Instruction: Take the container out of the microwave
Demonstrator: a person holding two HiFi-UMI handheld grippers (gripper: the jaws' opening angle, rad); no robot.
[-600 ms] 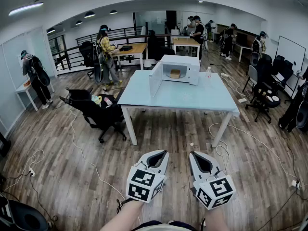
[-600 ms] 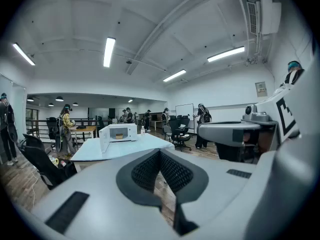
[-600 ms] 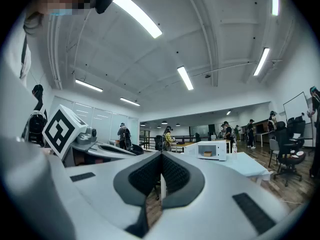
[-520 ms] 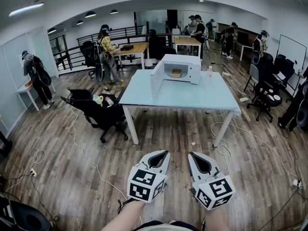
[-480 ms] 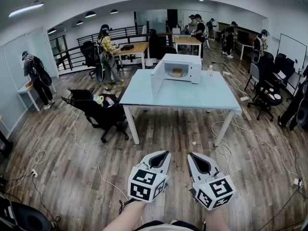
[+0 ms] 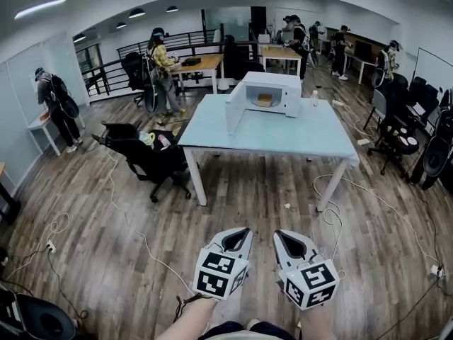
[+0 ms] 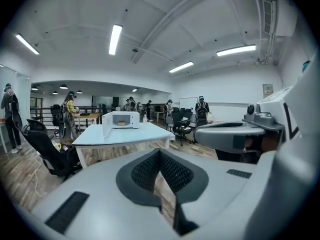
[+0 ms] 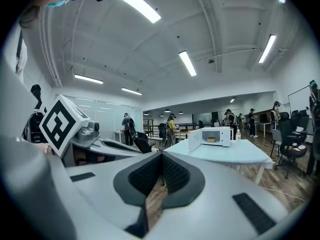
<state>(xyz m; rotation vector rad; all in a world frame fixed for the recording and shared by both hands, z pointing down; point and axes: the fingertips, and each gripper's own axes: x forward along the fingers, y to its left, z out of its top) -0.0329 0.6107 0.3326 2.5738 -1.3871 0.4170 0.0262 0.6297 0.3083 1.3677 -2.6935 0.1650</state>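
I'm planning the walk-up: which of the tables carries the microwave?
The pale blue table with white legs, the closest one; the microwave stands on its far side, door open. The wooden tables stand farther back.

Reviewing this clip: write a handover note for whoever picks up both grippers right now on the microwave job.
Left gripper: jaws together, empty.
Right gripper: jaws together, empty.
Both are held low over the wooden floor, well short of the pale blue table.
The white microwave oven stands on that table with its door swung open. The small tan container sits inside it.
Done: the door is already open.
Left: walk up to the table, open a gripper, grip the container and bring it out.
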